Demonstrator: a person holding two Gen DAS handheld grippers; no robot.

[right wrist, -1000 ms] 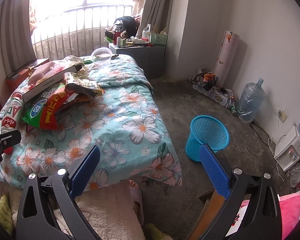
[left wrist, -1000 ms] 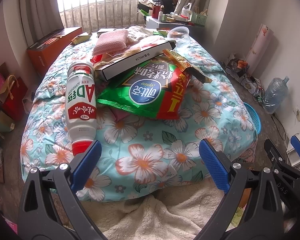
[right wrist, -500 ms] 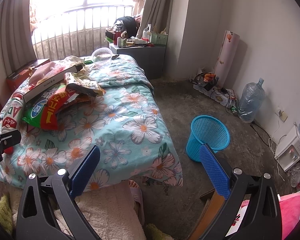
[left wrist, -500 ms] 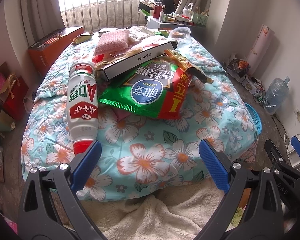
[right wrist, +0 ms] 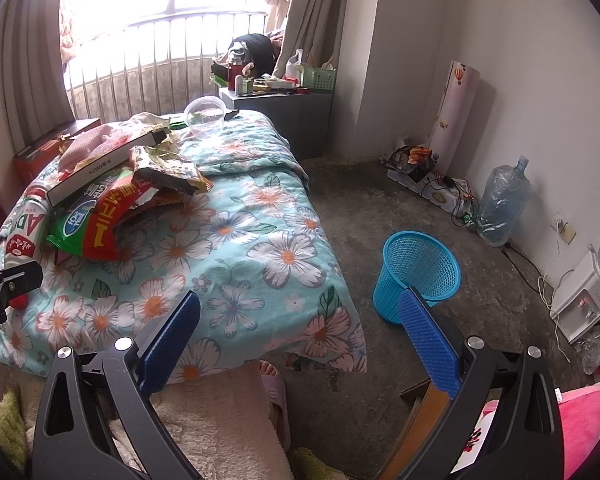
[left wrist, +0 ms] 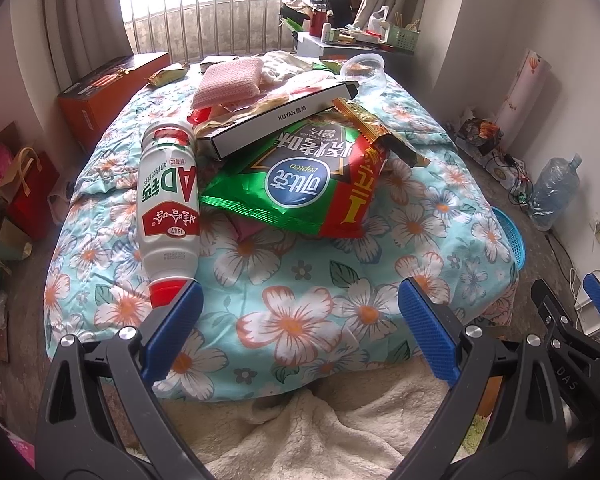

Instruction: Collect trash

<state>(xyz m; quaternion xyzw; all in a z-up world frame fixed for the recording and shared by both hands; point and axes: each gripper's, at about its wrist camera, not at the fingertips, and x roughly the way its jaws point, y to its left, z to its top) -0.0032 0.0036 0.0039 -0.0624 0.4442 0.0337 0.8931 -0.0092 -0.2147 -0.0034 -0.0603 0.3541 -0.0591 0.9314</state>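
The left gripper (left wrist: 298,326) hangs spread wide over the near edge of a bed covered by a turquoise floral quilt (left wrist: 300,276), its blue ribbed pads holding nothing. At about ten o'clock from it, a white plastic drink bottle with a red cap and red-and-green label (left wrist: 169,204) lies on its side on the quilt, cap end pointing at the gripper; the cap sits just beside the tip of the left-hand pad, and contact cannot be judged. At twelve o'clock lies a large green-and-red foil snack bag with a blue oval logo (left wrist: 306,188), its far end tucked under a flat black-and-white box marked KUYAN (left wrist: 284,118). A crumpled gold-and-brown wrapper (left wrist: 374,128) rests on the bag's far right corner. A pink knitted cloth (left wrist: 228,84) sits on the box, and a clear plastic bowl (left wrist: 364,74) stands beyond it at one o'clock.

The right gripper (right wrist: 300,330) is likewise released, with nothing between its jaws, over the bed's near corner. A blue mesh plastic wastebasket (right wrist: 418,274) stands upright on the bare concrete floor at about two o'clock, just behind the right-hand pad and well apart from the litter.
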